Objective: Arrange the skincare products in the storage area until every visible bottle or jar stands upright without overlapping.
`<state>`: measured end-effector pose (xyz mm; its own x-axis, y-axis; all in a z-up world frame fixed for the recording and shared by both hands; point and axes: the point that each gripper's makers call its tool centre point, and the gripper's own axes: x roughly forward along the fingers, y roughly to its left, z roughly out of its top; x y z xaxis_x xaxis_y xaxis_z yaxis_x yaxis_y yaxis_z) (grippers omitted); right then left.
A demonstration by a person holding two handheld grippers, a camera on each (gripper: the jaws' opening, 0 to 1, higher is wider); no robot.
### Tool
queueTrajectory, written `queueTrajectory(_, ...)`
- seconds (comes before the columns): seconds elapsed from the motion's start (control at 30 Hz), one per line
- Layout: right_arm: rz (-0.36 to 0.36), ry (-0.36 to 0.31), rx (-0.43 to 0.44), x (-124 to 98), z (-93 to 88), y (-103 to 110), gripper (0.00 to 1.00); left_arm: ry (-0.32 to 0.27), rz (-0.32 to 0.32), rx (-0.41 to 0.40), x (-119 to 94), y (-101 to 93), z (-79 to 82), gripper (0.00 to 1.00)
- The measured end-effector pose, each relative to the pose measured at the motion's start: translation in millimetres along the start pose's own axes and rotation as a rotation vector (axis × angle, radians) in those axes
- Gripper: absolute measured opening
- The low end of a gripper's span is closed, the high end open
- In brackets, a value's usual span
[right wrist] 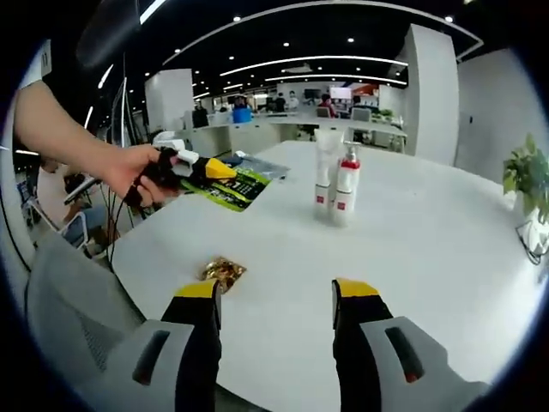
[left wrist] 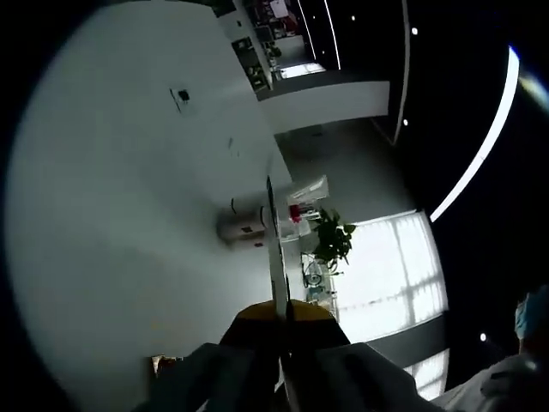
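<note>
— What is seen from the right gripper view?

— The right gripper, grey with yellow tips, is held spread above the near edge of the white table, with nothing between its jaws. Two skincare containers are stood upright at about twelve o'clock from the jaws, well apart from them: a tall white tube with a red band and, touching or just beside it, a white pump bottle with a red label (which of the two it is cannot be told). A small crumpled gold wrapper is found near the left jaw tip, at about eleven o'clock.

— And the other gripper?

— The left gripper is seen at ten o'clock, gripped by a person's hand, its yellow tip held over a green flat packet lying on the table.

— Is it spread or closed?

— In the left gripper view its yellow-tipped jaws are seen pressed together on nothing, aimed at a rolled room: a white wall, a green potted plant and bright windows.
</note>
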<state>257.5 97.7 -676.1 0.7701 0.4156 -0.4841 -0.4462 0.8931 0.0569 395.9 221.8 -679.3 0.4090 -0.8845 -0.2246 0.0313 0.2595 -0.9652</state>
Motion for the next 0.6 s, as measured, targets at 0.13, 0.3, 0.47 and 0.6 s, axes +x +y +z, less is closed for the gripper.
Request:
queueTrajectory(0.13,-0.009,0.008,-0.034,0.2,-0.6,0.0,0.47,0.003,0.021,-0.007,10.8,9.7,11.9,0.02)
queueTrajectory(0.3,-0.009,0.041,-0.056,3.9,-6.1,0.9,0.47,0.008,0.06,-0.001,23.4,22.7,29.7,0.02)
queueTrajectory(0.47,-0.031,0.059,-0.053,3.3,-9.5,-4.5,0.46,0.016,0.072,-0.007,37.4,31.6,45.9,0.02)
queueTrajectory(0.6,-0.042,0.069,-0.048,2.8,-12.2,-7.5,0.46,0.023,0.09,0.005,49.7,42.6,57.8,0.02)
